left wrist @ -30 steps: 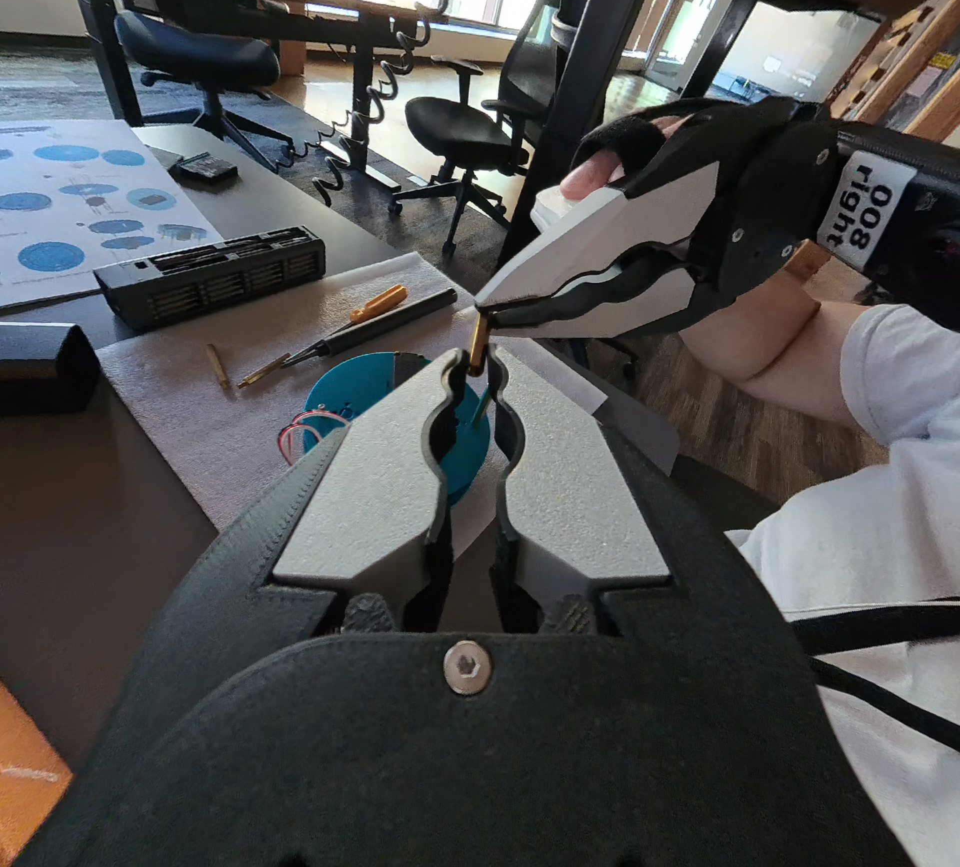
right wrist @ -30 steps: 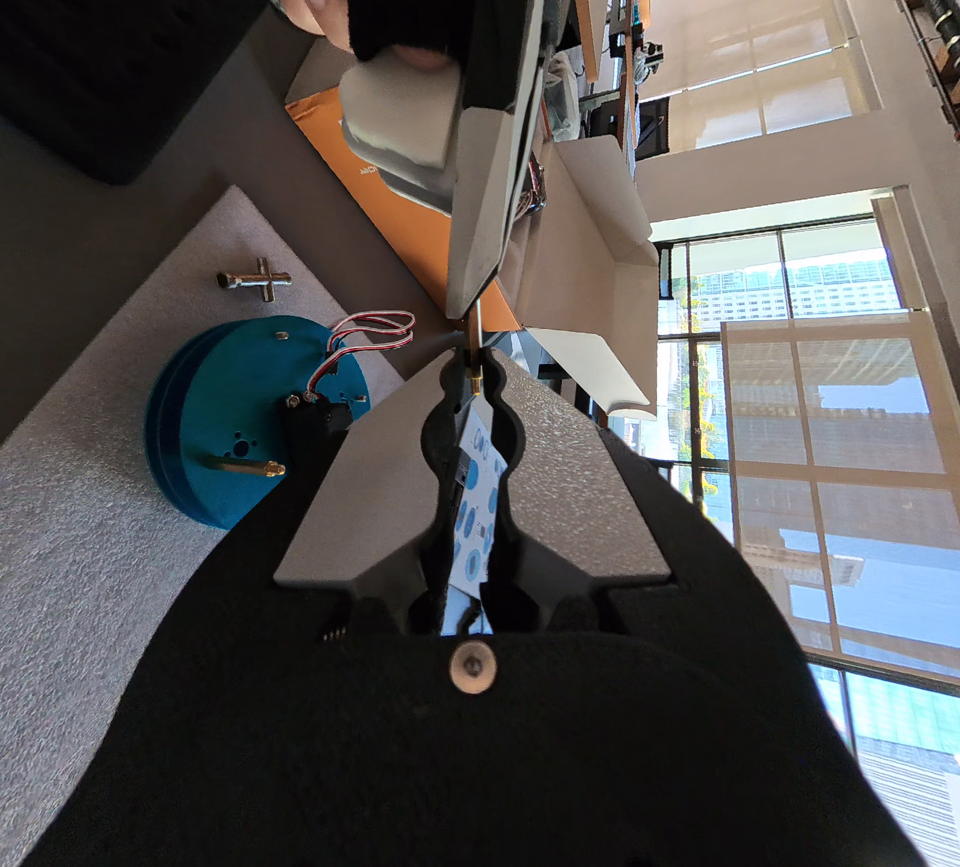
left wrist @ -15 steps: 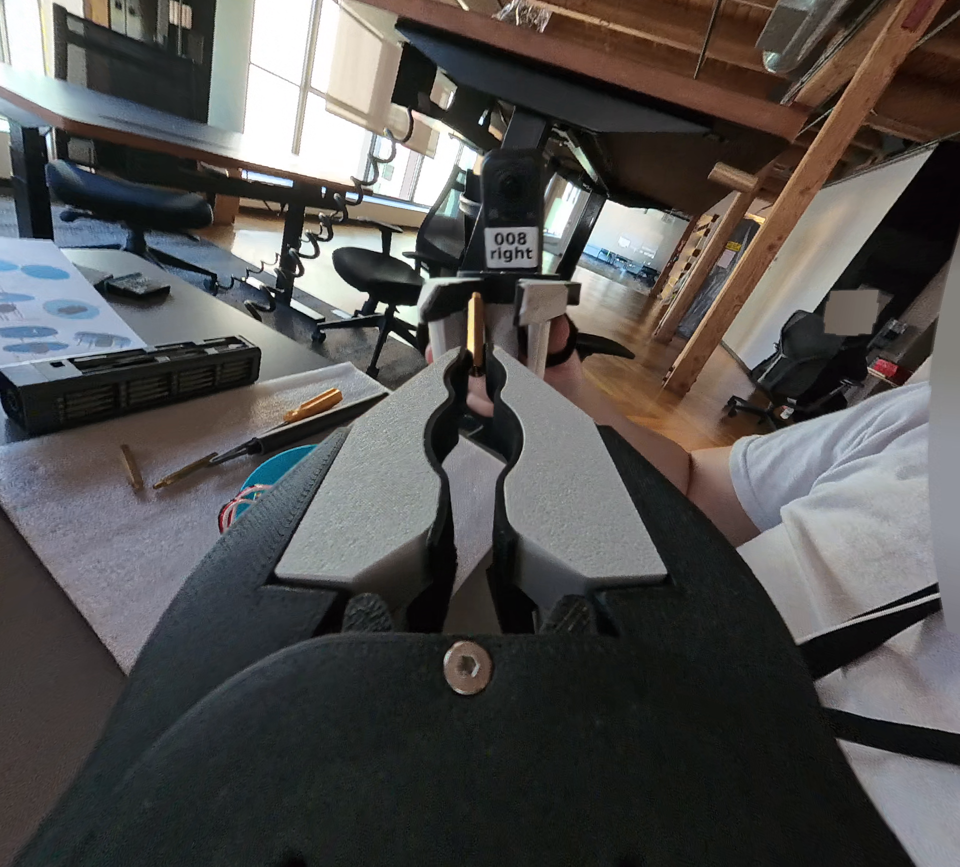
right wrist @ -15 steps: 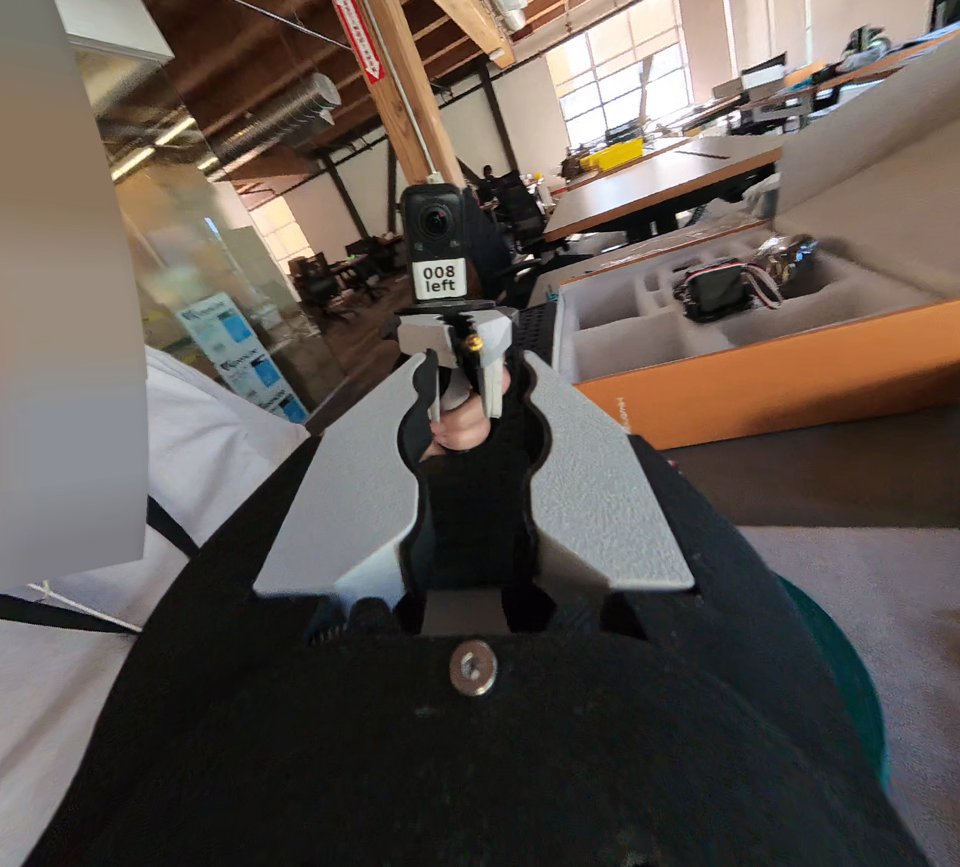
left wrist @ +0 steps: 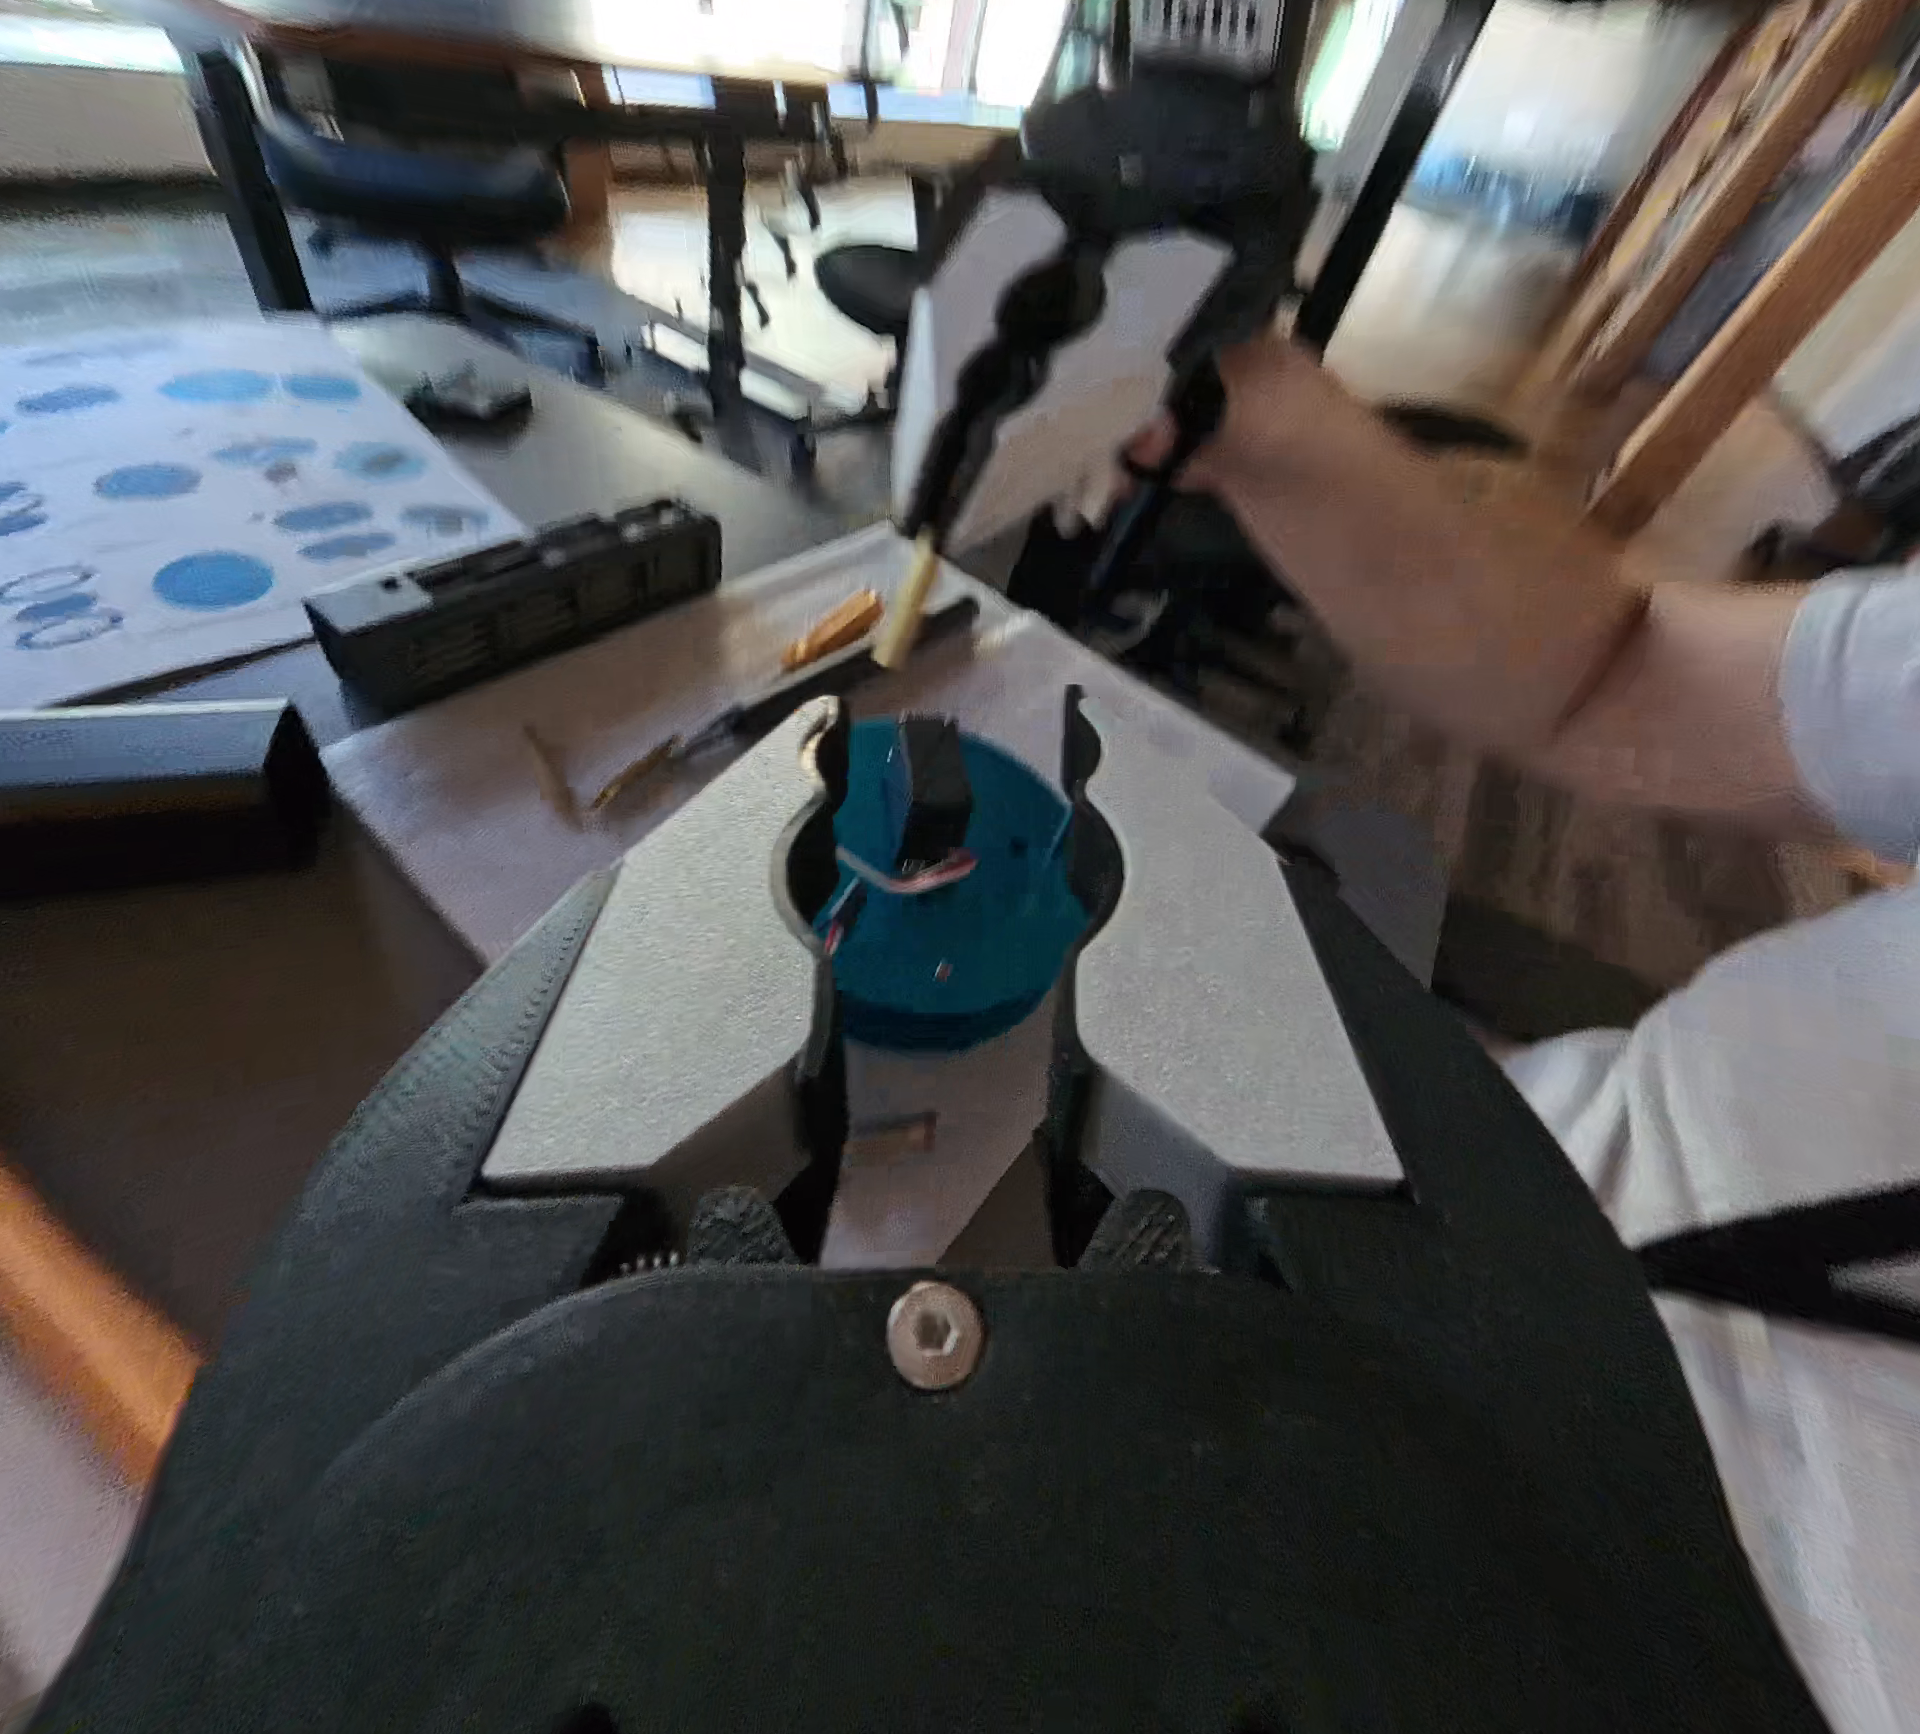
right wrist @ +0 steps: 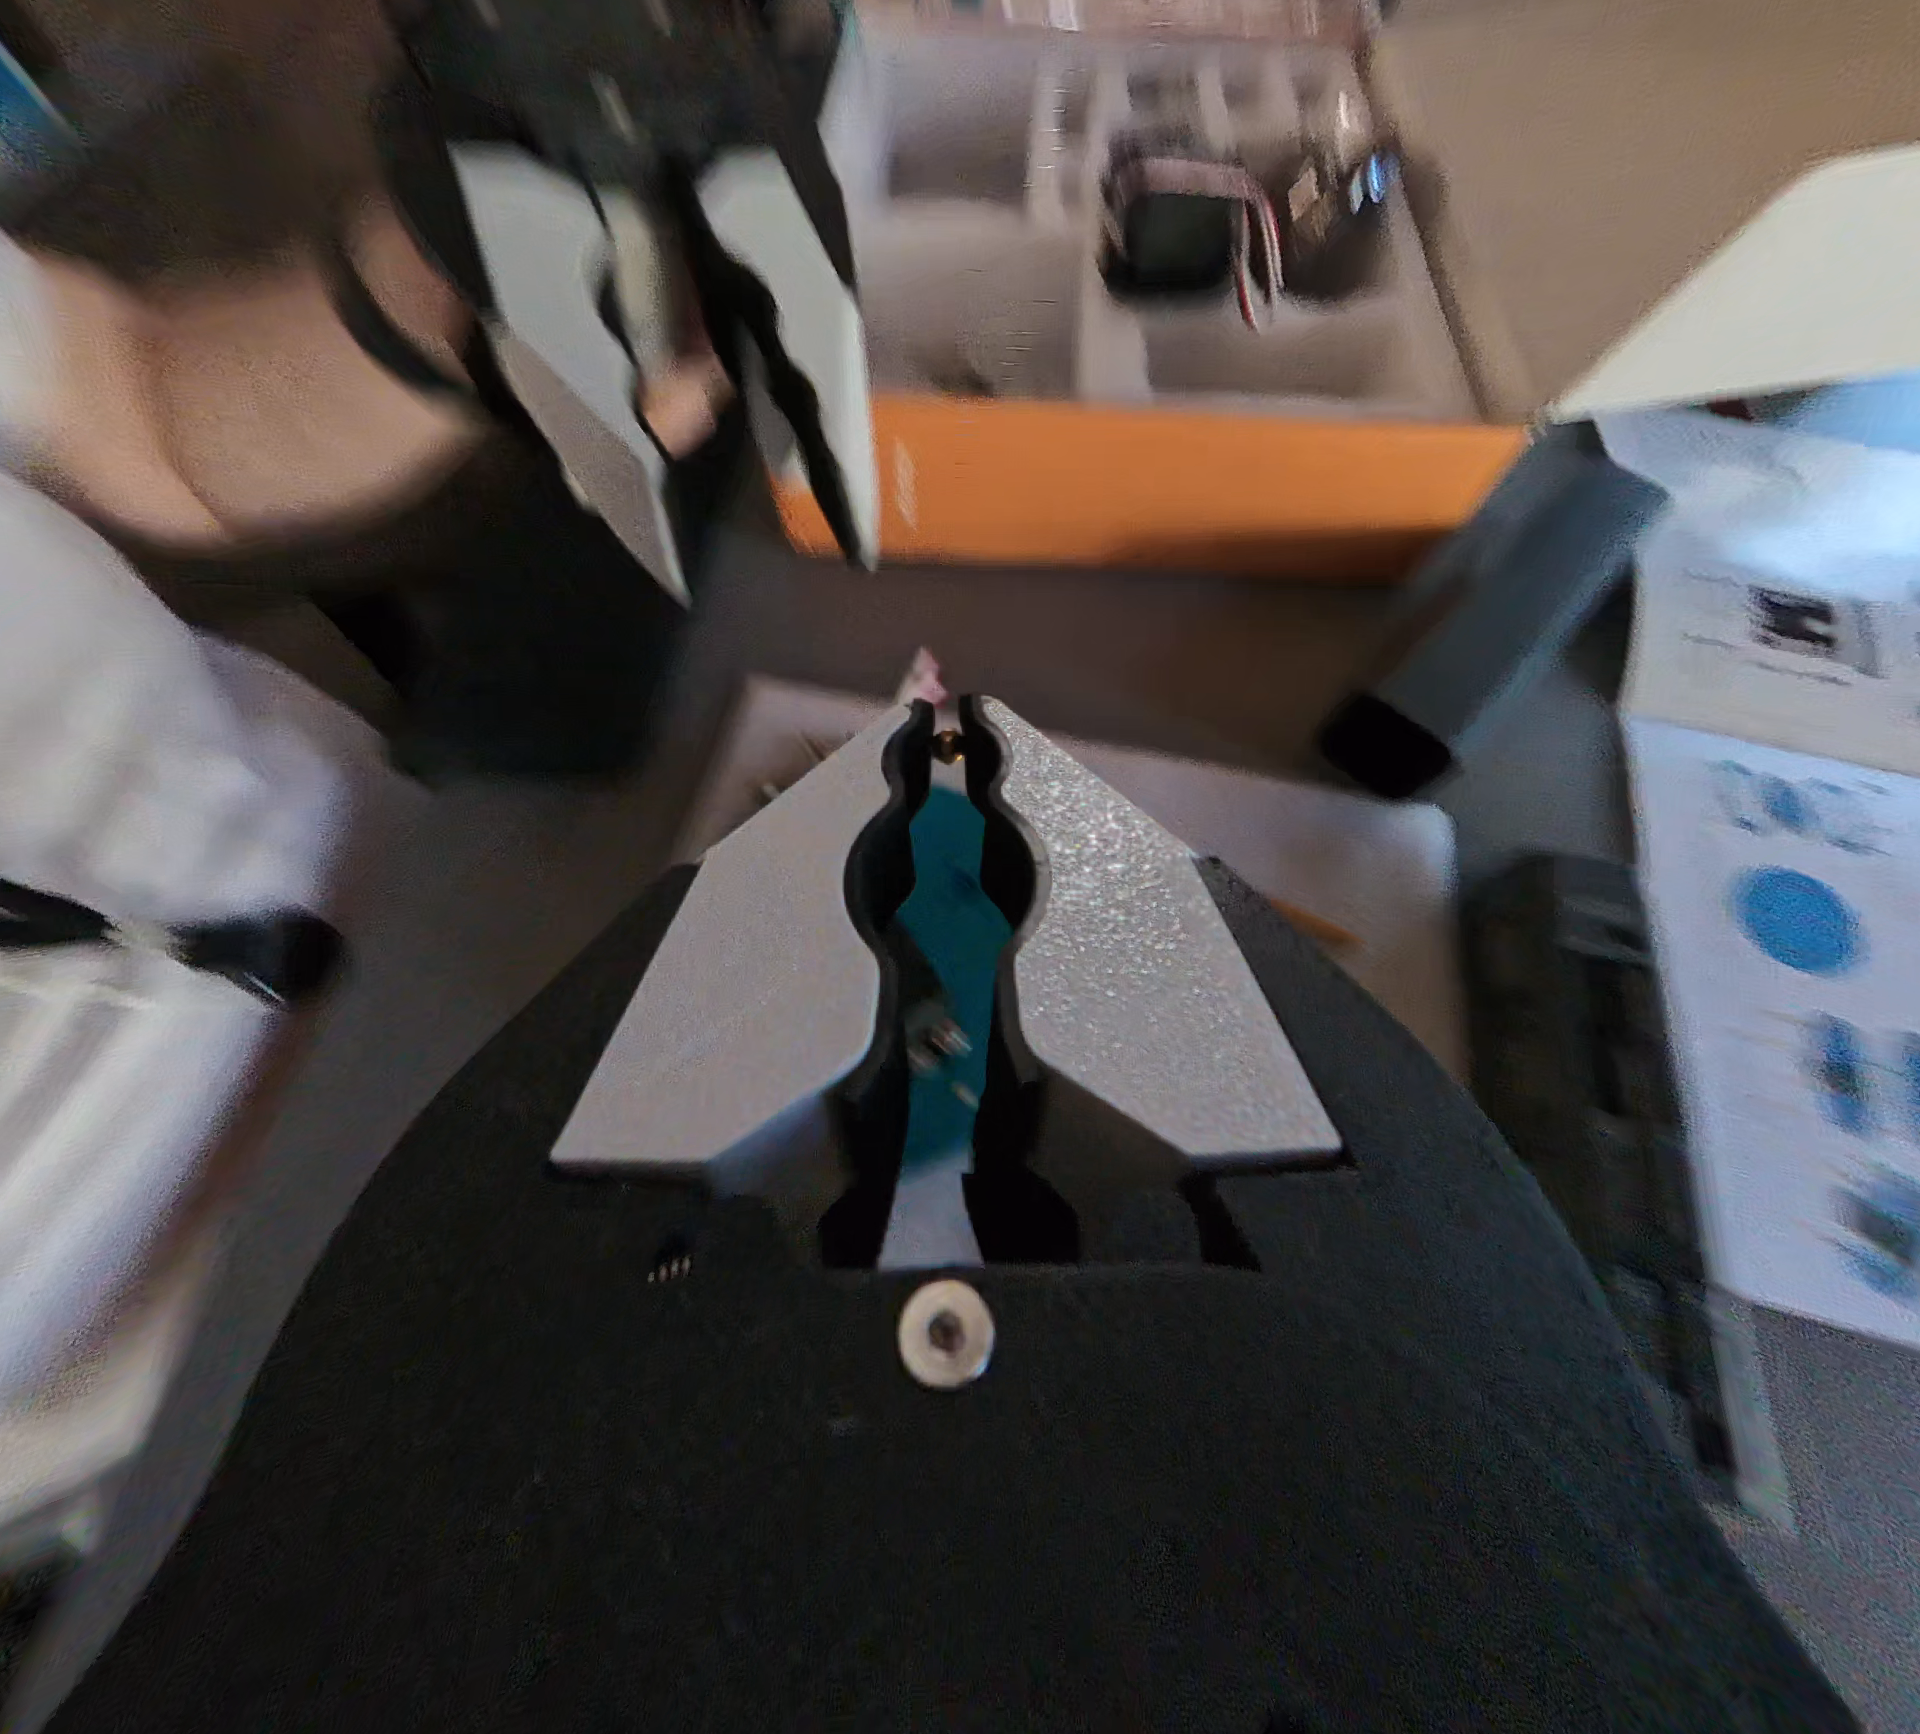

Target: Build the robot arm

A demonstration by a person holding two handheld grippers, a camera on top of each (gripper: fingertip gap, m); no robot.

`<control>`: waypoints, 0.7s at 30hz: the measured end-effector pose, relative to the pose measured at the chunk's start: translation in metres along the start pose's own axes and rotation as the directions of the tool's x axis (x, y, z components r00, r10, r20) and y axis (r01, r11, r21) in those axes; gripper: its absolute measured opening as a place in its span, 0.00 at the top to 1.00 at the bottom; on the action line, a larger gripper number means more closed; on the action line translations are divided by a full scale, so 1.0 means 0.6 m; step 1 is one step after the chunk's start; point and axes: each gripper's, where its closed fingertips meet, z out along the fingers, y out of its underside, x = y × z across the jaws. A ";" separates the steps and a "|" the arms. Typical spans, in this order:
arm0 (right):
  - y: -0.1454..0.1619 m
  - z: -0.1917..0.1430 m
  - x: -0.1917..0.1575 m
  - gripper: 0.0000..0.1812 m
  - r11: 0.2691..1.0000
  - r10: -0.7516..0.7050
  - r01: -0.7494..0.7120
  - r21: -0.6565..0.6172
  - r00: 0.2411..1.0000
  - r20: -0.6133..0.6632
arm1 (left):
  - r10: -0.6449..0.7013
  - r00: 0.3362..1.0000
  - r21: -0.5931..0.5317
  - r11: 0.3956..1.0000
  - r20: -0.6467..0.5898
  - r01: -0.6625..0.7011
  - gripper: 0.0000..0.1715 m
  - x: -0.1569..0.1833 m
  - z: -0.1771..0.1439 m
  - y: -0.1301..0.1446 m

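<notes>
My left gripper (left wrist: 951, 708) is open and empty, its jaws spread over a blue disc (left wrist: 935, 957) that carries a black servo (left wrist: 935, 775) with red and white wires. My right gripper (left wrist: 925, 526) hangs just beyond the disc, shut on a brass standoff (left wrist: 906, 588) that points down at a slant. In the right wrist view the right gripper (right wrist: 945, 718) pinches the standoff (right wrist: 945, 742) at its tips, above the blue disc (right wrist: 951, 884). The left gripper (right wrist: 769, 567) shows there at the upper left, open. Both views are motion-blurred.
The disc sits on a grey foam mat (left wrist: 468, 791) with an orange-handled screwdriver (left wrist: 831, 630) and loose brass standoffs (left wrist: 634, 775). A black vented box (left wrist: 520, 583) and a printed sheet (left wrist: 208, 479) lie to the left. An orange box (right wrist: 1143, 479) of foam compartments stands behind. Some 5 centimetres of space lies between my two pairs of fingers.
The brass standoff has passed from my left gripper to my right one. The left jaws have opened and the right jaws have shut. Both grippers have tipped down towards the blue disc.
</notes>
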 end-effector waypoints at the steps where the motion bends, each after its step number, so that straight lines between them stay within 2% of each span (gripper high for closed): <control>1: 0.026 0.009 0.013 0.98 0.990 -0.066 0.066 -0.125 0.998 0.001 | 0.006 1.000 -0.078 0.997 0.015 -0.004 0.81 -0.013 -0.003 0.009; 3: 0.059 0.027 0.020 0.98 0.950 -0.115 0.128 -0.285 0.991 0.061 | 0.029 0.998 -0.182 0.983 0.057 -0.018 0.77 -0.038 -0.009 0.016; 4: 0.068 0.036 0.020 0.98 0.930 -0.137 0.159 -0.331 0.987 0.088 | 0.054 0.997 -0.210 0.977 0.063 -0.040 0.78 -0.046 -0.012 0.014; 7: 0.078 0.061 0.020 0.98 0.892 -0.177 0.220 -0.395 0.974 0.142 | 0.143 0.986 -0.290 0.950 0.081 -0.114 0.82 -0.070 -0.019 0.018; 11: 0.091 0.081 0.018 0.98 0.863 -0.178 0.248 -0.440 0.965 0.193 | 0.239 0.966 -0.415 0.892 0.098 -0.178 0.81 -0.098 -0.023 0.041; 17: 0.106 0.084 0.022 0.97 0.833 -0.169 0.254 -0.491 0.963 0.211 | 0.183 0.982 -0.407 0.902 0.055 -0.145 0.81 -0.087 -0.013 0.055; 21: 0.093 0.078 0.019 0.98 0.848 -0.146 0.236 -0.475 0.965 0.220 | 0.134 0.990 -0.393 0.914 0.052 -0.103 0.81 -0.090 -0.006 0.058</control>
